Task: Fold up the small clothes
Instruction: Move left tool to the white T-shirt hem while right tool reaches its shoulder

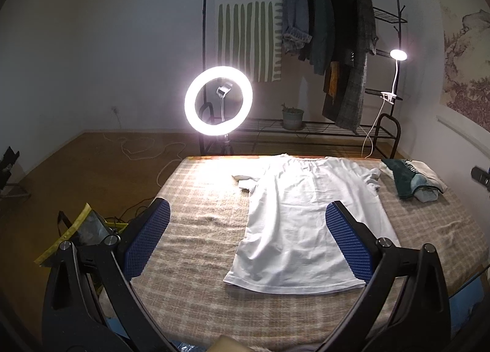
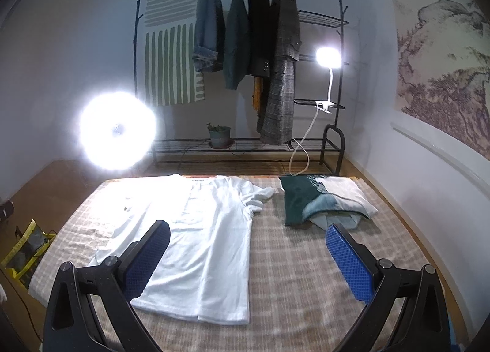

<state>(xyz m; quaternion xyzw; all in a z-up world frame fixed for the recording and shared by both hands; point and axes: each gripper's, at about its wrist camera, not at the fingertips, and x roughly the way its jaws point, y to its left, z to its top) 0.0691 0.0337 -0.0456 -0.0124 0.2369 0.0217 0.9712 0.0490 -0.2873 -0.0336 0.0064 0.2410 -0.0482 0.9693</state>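
Observation:
A white T-shirt lies flat on the checked beige table cover, hem toward me, collar at the far edge. Its sleeves are crumpled at the far left and right. It also shows in the right wrist view. My left gripper is open and empty, held above the near part of the shirt, its right finger over the shirt. My right gripper is open and empty, its left finger over the shirt's near left part, its right finger over bare cover.
A pile of folded clothes, dark green, white and light blue, lies at the far right of the table. A ring light, a clothes rack and a clip lamp stand beyond. A yellow bag sits on the floor left.

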